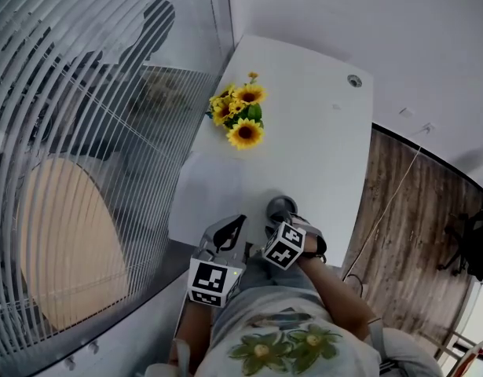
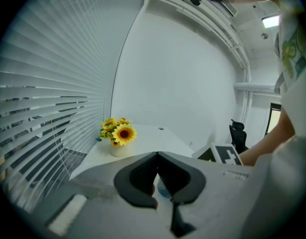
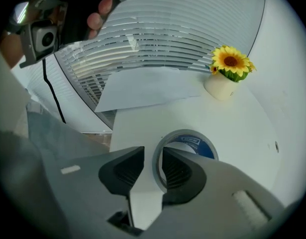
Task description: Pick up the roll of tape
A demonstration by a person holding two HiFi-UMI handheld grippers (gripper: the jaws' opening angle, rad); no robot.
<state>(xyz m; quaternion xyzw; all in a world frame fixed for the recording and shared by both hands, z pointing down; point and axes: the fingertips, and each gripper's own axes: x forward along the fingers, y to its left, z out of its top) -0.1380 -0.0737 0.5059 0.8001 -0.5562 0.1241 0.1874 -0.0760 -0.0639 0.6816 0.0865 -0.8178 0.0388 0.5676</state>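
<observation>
Right gripper (image 3: 153, 156), jaws narrowly apart, straddles the grey, blue-labelled roll of tape (image 3: 195, 142); left gripper (image 2: 157, 157) closed.

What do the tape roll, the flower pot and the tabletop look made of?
Grey roll of tape: glossy plastic film wound on a blue-printed core, likely cardboard. Small white pot holding sunflowers: matte, ceramic or plastic; cannot tell. White tabletop: smooth, laminate-like surface with soft sheen.

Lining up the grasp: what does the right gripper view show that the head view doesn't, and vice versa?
Right gripper view only: the right gripper straddles the wall of the tape roll, one jaw inside the core, a gap outside; not yet clamped. Head view only: the wooden floor and the marker cube. Both: tape roll, white table, sunflowers, blinds.
</observation>
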